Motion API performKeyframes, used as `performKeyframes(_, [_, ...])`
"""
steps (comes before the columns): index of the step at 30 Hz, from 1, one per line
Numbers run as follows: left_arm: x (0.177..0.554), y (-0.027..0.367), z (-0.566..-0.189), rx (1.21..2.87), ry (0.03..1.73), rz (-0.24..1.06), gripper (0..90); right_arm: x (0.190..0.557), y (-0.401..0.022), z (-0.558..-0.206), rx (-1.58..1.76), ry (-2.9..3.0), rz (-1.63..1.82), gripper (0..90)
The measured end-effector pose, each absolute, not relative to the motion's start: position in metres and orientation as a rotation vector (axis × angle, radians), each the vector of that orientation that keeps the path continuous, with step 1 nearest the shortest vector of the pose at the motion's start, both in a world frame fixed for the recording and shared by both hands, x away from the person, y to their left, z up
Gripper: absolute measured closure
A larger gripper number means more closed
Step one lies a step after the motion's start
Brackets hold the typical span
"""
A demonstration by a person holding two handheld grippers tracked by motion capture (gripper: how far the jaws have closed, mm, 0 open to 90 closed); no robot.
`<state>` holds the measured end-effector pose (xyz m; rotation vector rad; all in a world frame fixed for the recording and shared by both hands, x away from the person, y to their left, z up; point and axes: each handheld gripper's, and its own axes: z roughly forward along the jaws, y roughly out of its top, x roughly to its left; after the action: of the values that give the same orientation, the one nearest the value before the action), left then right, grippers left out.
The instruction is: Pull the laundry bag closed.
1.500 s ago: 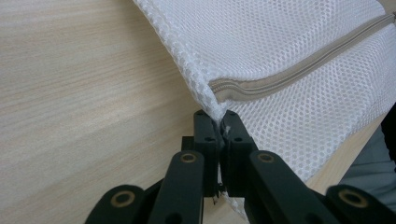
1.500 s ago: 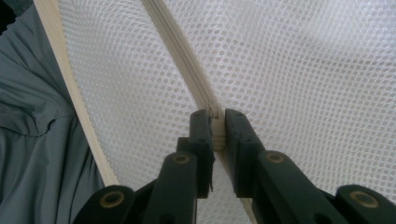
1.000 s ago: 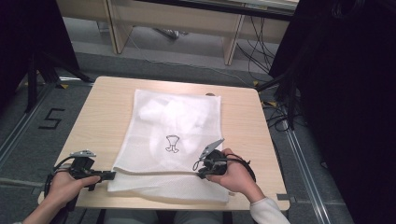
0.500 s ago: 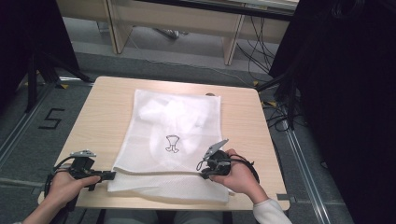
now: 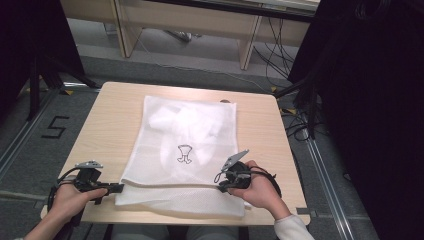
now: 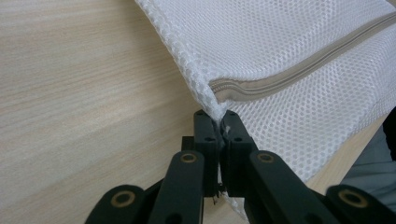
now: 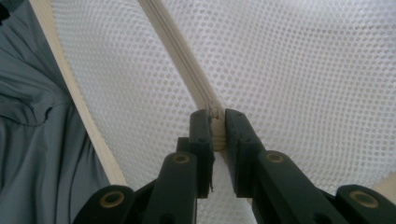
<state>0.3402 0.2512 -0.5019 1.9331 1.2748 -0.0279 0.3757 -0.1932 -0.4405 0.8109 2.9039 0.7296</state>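
While the white mesh laundry bag (image 5: 187, 150) lies flat across the middle of the light wooden table (image 5: 105, 125), both tools are clamped on it near its lower edge. In the high view, the left gripper (image 5: 118, 188) sits at the lower left of the frame, held in the person's left hand (image 5: 70, 200), its jaws pinched on the bag's left edge. The left gripper view shows this closely: the black jaws meet at bottom centre on the mesh edge, right where the beige zipper (image 6: 303, 70) ends, the zipper running off to the upper right. The right gripper (image 5: 222, 186) lies at lower centre-right of the high view in the right hand (image 5: 260, 192), on the same zipper line. In the right gripper view its jaws close on the zipper (image 7: 180, 49) at mid-frame, though whether they hold the slider or the tape cannot be told. A small black printed figure (image 5: 184, 153) marks the bag's middle, with pale contents showing through above it.
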Motion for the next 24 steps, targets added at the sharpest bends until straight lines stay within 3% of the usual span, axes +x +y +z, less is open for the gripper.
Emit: performKeyframes(24, [0.341,0.252,-0.502,1.935,1.271,-0.039,86.2,0.375,-0.212,-0.444,0.865,2.895,0.728,82.6])
